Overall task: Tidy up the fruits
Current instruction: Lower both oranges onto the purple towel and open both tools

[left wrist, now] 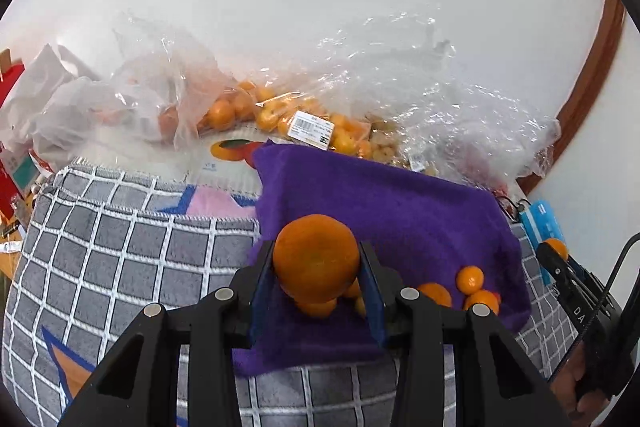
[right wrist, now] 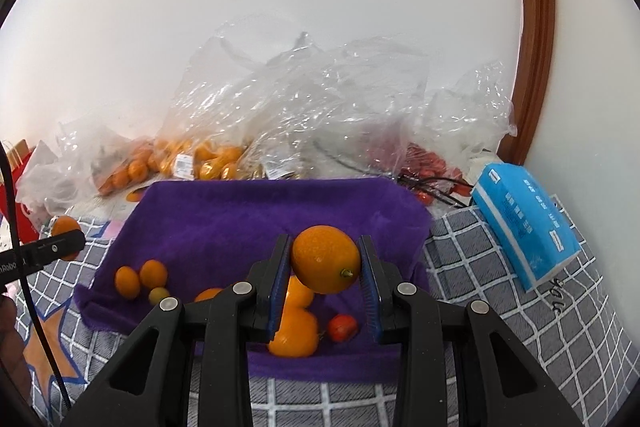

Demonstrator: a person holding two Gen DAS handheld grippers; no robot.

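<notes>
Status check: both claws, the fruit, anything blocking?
Left claw shut on a mandarin. Right claw shut on an orange. Both over purple cloth, loose fruit below. Nothing blocking.

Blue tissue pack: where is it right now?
In the right wrist view the blue tissue pack lies at the right on the grey checked blanket, just right of the purple towel, near the wooden door frame.

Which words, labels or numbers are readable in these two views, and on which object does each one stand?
"DA": on the right hand-held gripper, the rest hidden.
"nRobo": on the left hand-held gripper, cut off.
Barcode sticker on the bagged oranges: too small to read.
Blue tissue pack: print too blurred.
Handwriting on the checked cloth: unreadable.
</notes>
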